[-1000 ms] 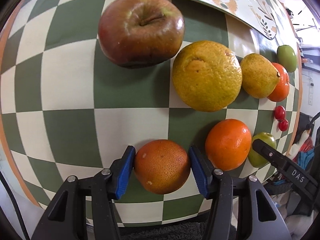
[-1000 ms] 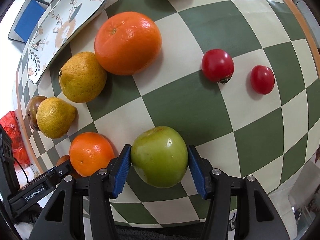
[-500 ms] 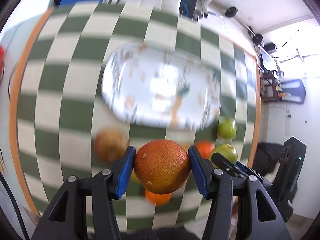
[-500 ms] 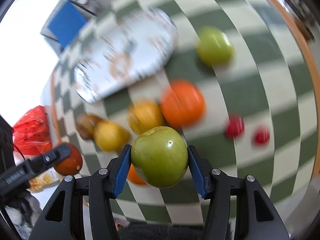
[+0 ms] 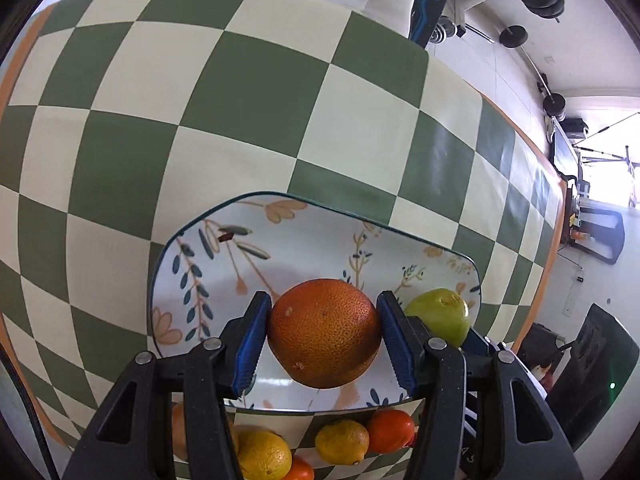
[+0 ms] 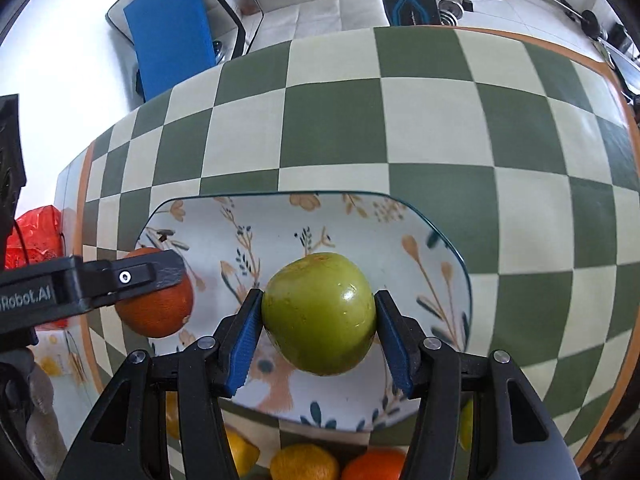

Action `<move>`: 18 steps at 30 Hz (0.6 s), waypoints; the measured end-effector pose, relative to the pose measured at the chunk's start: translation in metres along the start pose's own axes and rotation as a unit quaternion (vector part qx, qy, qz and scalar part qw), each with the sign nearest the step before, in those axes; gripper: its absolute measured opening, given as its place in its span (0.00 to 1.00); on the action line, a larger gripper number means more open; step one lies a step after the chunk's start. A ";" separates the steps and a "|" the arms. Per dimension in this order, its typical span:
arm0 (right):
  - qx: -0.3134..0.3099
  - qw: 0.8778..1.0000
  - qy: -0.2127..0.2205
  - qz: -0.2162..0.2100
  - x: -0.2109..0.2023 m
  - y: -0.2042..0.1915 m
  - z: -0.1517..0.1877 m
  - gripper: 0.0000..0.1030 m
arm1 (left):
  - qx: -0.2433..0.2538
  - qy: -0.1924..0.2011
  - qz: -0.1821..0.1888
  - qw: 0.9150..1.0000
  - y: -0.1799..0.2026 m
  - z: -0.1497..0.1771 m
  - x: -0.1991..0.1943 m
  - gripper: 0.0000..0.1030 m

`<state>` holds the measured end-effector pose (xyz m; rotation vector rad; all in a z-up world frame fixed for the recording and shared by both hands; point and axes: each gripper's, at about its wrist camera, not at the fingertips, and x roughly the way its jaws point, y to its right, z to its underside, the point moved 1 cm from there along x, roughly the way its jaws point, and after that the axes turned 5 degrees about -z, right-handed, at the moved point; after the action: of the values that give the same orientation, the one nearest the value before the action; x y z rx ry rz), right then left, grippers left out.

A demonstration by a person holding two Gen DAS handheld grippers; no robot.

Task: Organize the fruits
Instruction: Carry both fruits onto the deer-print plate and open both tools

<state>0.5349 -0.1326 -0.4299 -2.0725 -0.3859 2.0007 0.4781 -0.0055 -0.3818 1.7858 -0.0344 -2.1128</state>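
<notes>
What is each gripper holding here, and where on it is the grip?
The left gripper clamps an orange across its widest part, a pad on each side. The right gripper clamps a green apple the same way.

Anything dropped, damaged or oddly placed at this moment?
Nothing stands out. The left gripper squarely clamps the orange and the right gripper the green apple, both above the patterned plate, which shows no fruit resting on it. The remaining fruit sits on the checkered tablecloth beside the plate.
</notes>
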 end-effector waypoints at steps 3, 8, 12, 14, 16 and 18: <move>0.002 1.000 -0.004 -0.004 0.011 0.000 -0.008 0.57 | 0.008 -0.009 -0.001 1.000 -0.001 0.000 0.002 0.52; 0.006 1.000 -0.003 -0.008 0.017 0.003 -0.013 0.58 | 0.017 -0.014 -0.007 1.000 0.000 0.002 0.004 0.53; 0.008 1.000 -0.002 -0.004 0.009 0.004 -0.011 0.83 | 0.040 0.011 -0.037 0.998 0.005 0.002 -0.004 0.83; 0.010 1.000 0.002 0.009 0.002 0.006 -0.007 0.90 | 0.052 0.032 -0.067 0.996 0.008 0.006 -0.010 0.84; 0.009 0.999 0.007 0.039 -0.003 0.005 -0.003 0.90 | 0.064 0.050 -0.093 0.992 0.008 0.013 -0.016 0.86; 0.005 0.998 0.010 0.069 -0.009 0.007 0.006 0.91 | 0.076 0.068 -0.115 0.988 0.007 0.023 -0.024 0.87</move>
<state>0.5289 -0.1423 -0.4242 -2.1644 -0.2350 2.0518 0.4611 -0.0096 -0.3531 2.1105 0.0509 -2.1885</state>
